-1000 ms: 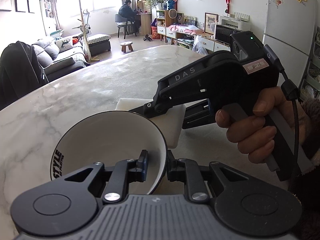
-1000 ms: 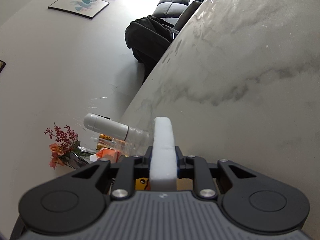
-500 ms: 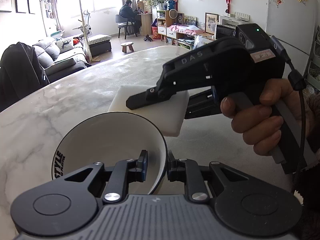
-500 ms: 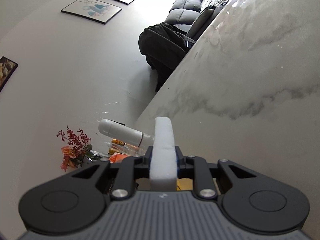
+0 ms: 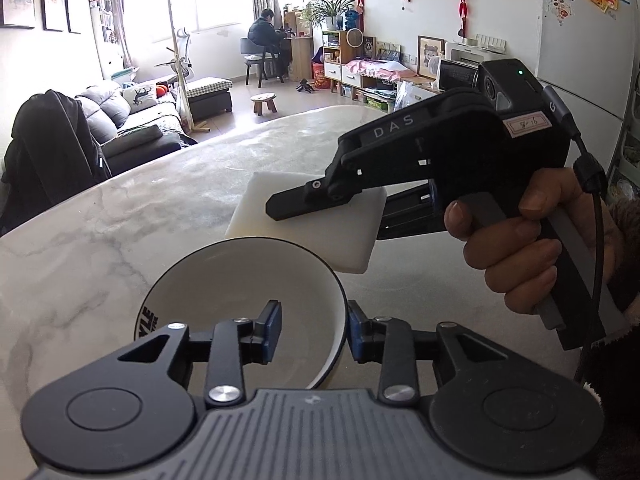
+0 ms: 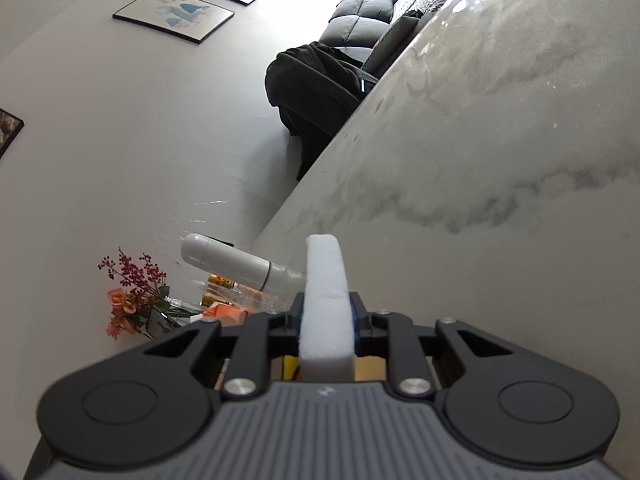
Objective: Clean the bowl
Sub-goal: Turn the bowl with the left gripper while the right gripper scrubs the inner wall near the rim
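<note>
A white bowl point(image 5: 224, 284) with black lettering on its outside is tilted on its side over the marble table point(image 5: 120, 216). My left gripper point(image 5: 312, 332) is shut on its rim, one finger inside and one outside. My right gripper point(image 5: 320, 208) is shut on a flat white sponge point(image 5: 280, 196), held just behind and above the bowl's far rim. In the right wrist view the sponge point(image 6: 326, 292) stands edge-on between the right gripper's point(image 6: 326, 316) pads, and the bowl is out of view.
The marble table point(image 6: 500, 140) stretches far ahead. A grey bottle point(image 6: 228, 258), flowers point(image 6: 132, 296) and small items stand at the table's left end by the wall. A chair with a dark coat point(image 5: 44, 148) stands beyond the far edge.
The right gripper has lifted the sponge off the table and raised it behind the bowl's rim. The left gripper and bowl have stayed put.
</note>
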Available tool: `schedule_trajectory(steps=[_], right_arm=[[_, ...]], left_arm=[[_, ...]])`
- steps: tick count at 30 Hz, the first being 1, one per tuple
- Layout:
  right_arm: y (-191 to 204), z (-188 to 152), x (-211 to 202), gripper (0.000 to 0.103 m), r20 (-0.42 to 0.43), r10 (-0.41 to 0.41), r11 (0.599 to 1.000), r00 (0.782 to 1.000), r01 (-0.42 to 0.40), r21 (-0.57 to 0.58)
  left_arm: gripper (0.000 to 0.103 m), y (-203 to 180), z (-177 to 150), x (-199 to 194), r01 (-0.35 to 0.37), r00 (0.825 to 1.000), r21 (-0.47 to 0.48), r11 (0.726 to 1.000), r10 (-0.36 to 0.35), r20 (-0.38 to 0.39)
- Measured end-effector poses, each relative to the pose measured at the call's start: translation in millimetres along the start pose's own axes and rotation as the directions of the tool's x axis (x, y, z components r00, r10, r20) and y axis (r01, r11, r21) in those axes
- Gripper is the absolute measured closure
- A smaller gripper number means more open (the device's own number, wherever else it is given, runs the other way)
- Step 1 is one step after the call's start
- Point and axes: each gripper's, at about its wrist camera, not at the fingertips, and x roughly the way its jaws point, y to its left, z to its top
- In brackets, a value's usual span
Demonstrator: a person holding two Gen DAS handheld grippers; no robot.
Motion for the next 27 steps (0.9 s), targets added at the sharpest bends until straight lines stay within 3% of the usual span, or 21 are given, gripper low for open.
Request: schedule_trajectory(steps=[4, 12, 16, 27], right_arm=[[4, 1, -1, 0.081, 0.006, 0.004, 1.0, 1.0, -0.004, -0.015], [-8, -7, 9, 0.08, -0.031, -0.031, 1.0, 0.999, 0.031, -0.001], [-9, -10, 13, 0.08, -0.049, -0.05, 0.999, 0.998, 0.049, -0.008], [2, -3, -3, 0.08, -0.015, 0.035, 0.999, 0.999, -0.036, -0.009]], left_arm=[[0.041, 5, 1, -9, -0.022, 1.0, -0.008, 1.0, 0.022, 0.015], [0.035, 6, 2, -20, -0.021, 0.999, -0.017, 1.0, 0.021, 0.026], [0.024, 8, 5, -27, -0.047, 0.997, -0.009, 0.999, 0.048, 0.054], [0.023, 38, -3, -25, -0.146, 0.989, -0.134, 0.98, 0.149, 0.011]])
